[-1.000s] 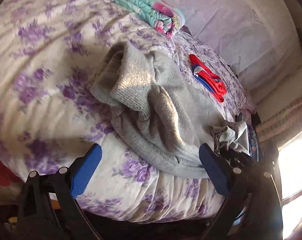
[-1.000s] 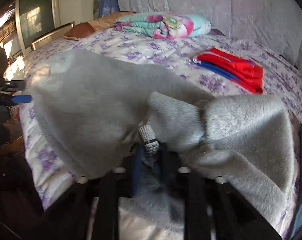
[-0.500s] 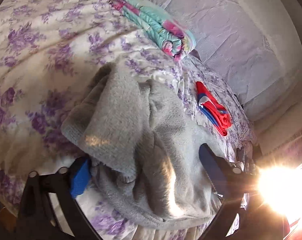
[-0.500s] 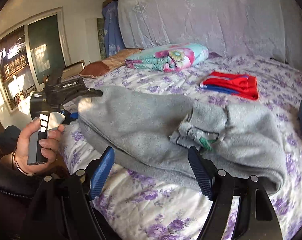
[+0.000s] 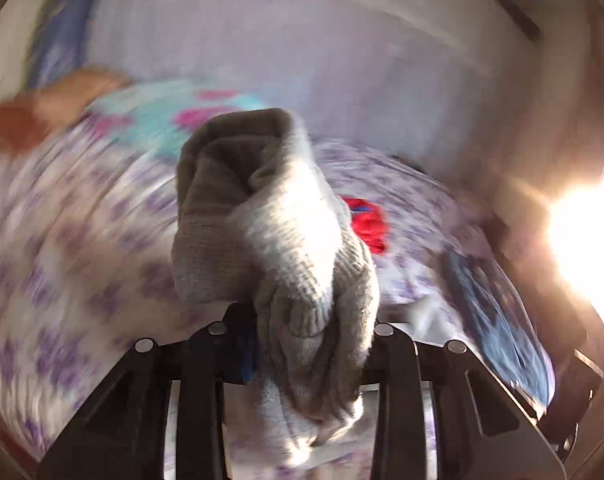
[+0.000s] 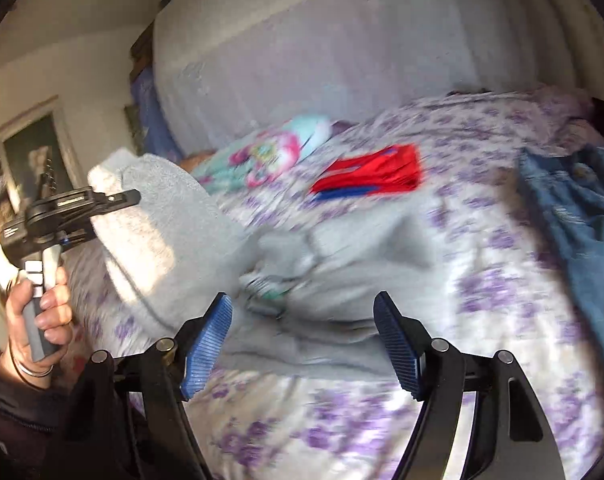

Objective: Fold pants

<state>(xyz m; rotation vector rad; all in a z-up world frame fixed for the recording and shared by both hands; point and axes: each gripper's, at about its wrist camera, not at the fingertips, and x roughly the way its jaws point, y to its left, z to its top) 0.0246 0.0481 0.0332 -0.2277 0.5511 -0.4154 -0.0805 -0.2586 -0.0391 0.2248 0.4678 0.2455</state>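
The grey fleece pants (image 6: 342, 264) lie crumpled on the flowered bed. My left gripper (image 5: 302, 344) is shut on one end of the pants (image 5: 277, 216), the ribbed cuff bunched between its jaws and lifted off the bed. From the right wrist view the left gripper (image 6: 113, 200) holds that grey end up at the left. My right gripper (image 6: 302, 344) is open and empty, low over the near edge of the pants, its blue pads (image 6: 205, 344) apart.
A folded red and blue garment (image 6: 370, 176) lies behind the pants. A floral folded blanket (image 6: 269, 156) sits further back by a brown pillow (image 5: 49, 104). Blue jeans (image 6: 574, 216) lie at the right. A covered headboard (image 6: 342, 52) backs the bed (image 6: 502, 272).
My left gripper has shut on the pants' end and lifted it. My right gripper let go earlier, stays open, and has drawn back slightly.
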